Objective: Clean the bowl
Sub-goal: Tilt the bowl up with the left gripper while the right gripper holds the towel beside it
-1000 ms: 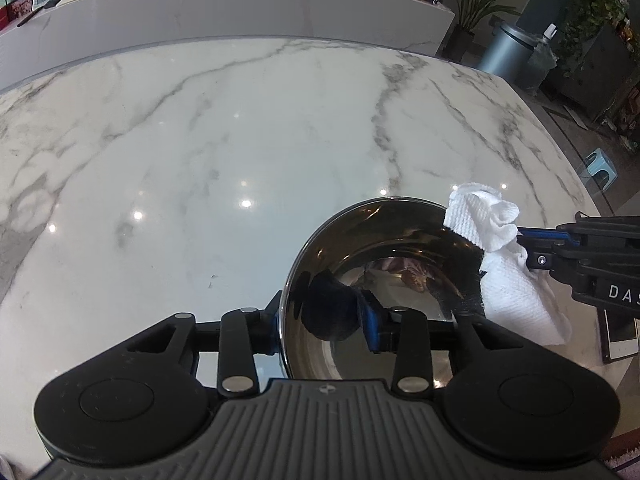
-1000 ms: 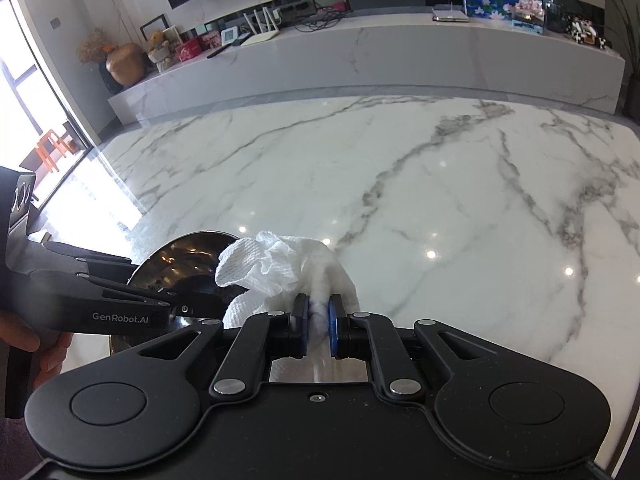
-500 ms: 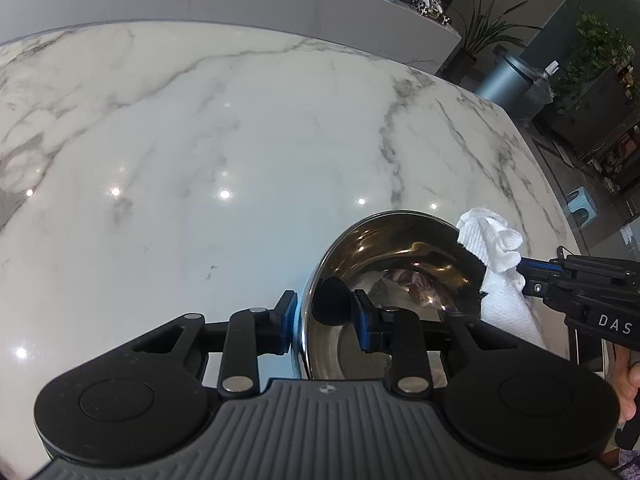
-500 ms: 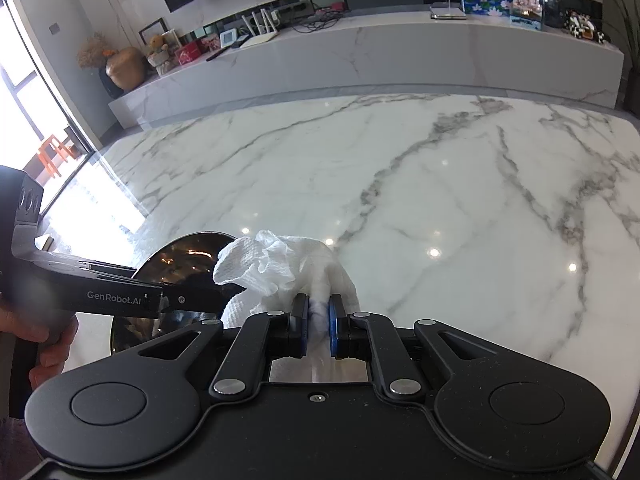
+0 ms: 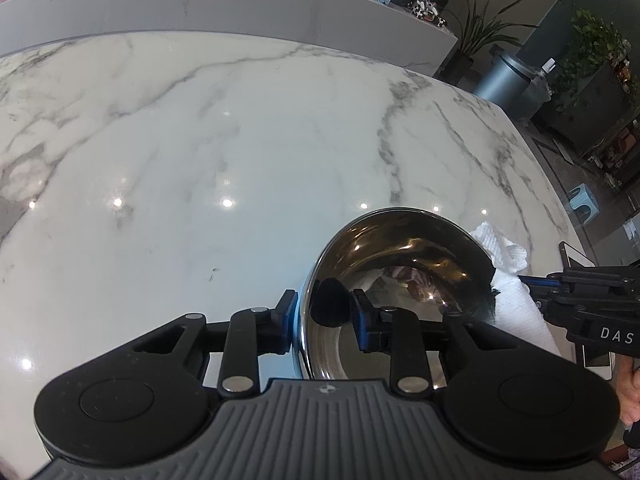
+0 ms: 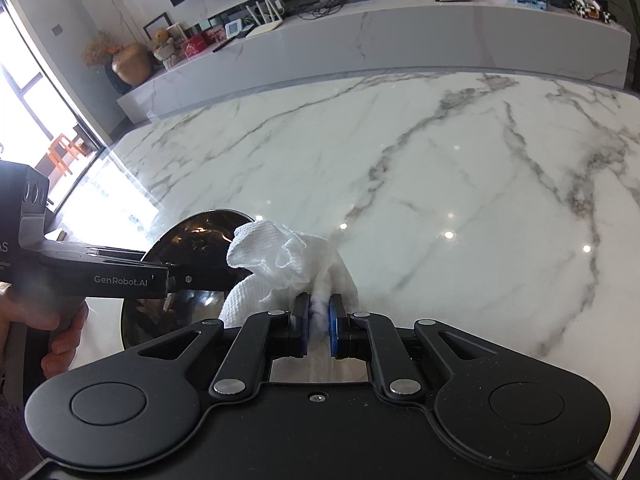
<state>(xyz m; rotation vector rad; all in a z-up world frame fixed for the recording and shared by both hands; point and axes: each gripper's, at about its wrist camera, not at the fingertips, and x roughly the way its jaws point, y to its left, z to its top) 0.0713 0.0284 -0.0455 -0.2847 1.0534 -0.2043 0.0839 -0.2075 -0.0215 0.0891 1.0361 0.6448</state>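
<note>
My left gripper (image 5: pixel 324 316) has one blue pad outside the bowl's (image 5: pixel 404 248) near rim and the other inside. The jaws have just been closing over the last second with a hair of reopening at the end, and that rim is what's between them. From the left wrist view the outer pad looks right against the steel wall, but whether the inner pad presses on it I honestly can't tell.

My right gripper (image 6: pixel 319 326) is clamped tight on a bunched white paper towel (image 6: pixel 288 264), pads squeezed into the wad with barely a sliver between them. The towel's loose end flops up against the bowl's right-hand edge, touching the rim on that side.

The bowl is shiny stainless and sits tilted, its open side facing up toward my left camera and its far rim raised. It's at the near part of the marble table (image 5: pixel 200 152), close to the edge on my side.

Room-wise it's pretty generous. Ahead of both grippers the white marble runs bare all the way to the far edge, just grey veins and light glints. On the right, the table's curved edge (image 5: pixel 552 184) drops off not far past the towel, with floor beyond it. A phone-like slab (image 5: pixel 576 256) lies near that edge, partly behind my right gripper. Past the far edge is a long marble counter (image 6: pixel 400 36) with clutter on top.
</note>
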